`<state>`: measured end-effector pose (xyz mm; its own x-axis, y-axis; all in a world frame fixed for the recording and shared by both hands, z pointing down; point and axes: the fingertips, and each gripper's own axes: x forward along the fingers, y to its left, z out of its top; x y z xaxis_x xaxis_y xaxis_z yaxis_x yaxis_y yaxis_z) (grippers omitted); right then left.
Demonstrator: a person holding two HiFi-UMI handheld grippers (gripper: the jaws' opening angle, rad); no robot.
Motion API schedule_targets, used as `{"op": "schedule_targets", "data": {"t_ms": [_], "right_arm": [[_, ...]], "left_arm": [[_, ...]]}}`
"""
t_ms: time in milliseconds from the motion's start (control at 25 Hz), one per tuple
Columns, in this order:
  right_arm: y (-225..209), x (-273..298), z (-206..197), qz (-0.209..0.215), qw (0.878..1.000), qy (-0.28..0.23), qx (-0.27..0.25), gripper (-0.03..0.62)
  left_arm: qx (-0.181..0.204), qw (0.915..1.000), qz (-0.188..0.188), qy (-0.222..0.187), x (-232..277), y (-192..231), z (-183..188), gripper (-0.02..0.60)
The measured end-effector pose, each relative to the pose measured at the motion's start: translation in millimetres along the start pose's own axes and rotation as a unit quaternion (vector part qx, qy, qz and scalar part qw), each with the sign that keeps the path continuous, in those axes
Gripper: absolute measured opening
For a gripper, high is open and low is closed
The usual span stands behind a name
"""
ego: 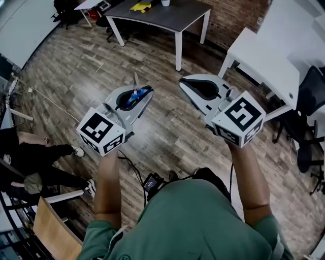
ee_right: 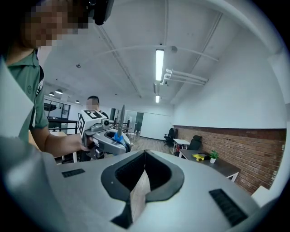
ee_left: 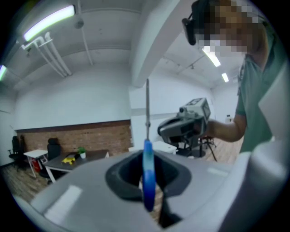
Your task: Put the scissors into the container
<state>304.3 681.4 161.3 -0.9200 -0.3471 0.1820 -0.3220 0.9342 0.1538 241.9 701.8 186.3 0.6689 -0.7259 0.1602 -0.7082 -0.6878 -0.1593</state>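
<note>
My left gripper (ego: 137, 96) is shut on the scissors (ego: 135, 91). Their blue handle sits between the jaws and the metal blades stick straight up. In the left gripper view the blue handle (ee_left: 148, 174) stands edge-on in the jaws, the thin blades rising above it, with the right gripper (ee_left: 186, 124) behind. My right gripper (ego: 195, 87) is held level beside the left one, shut, with nothing in it. Its own view shows the jaws (ee_right: 144, 174) closed together, and the left gripper (ee_right: 105, 134) with the scissors (ee_right: 120, 127) off to the left. No container is in view.
Both grippers are held in the air above a wood floor. A dark table (ego: 170, 18) with a yellow object (ego: 141, 6) stands ahead, and a white table (ego: 261, 53) and office chair (ego: 311, 104) are at the right. A seated person's legs (ego: 48, 152) are at the left.
</note>
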Motion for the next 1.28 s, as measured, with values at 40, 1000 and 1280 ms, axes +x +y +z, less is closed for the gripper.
{"op": "schedule_targets", "data": {"t_ms": [40,1000,1280], "right_arm": [[-3,3,0,-0.003,1.0,0.001,0.001,0.006],[-210,100,-33,0.071,0.996,-0.042,0.019,0.006],[-251,142,-38,0.084,0.995,-0.038,0.033,0.006]], "left_arm": [[0.0,1.0,-0.002,-0.001,1,4,-1,0.029],[-0.02,0.9963,0.058,0.061,147,165,-25,0.029],[-0.033,0.9937,0.068,0.083,166,214,-39,0.029]]}}
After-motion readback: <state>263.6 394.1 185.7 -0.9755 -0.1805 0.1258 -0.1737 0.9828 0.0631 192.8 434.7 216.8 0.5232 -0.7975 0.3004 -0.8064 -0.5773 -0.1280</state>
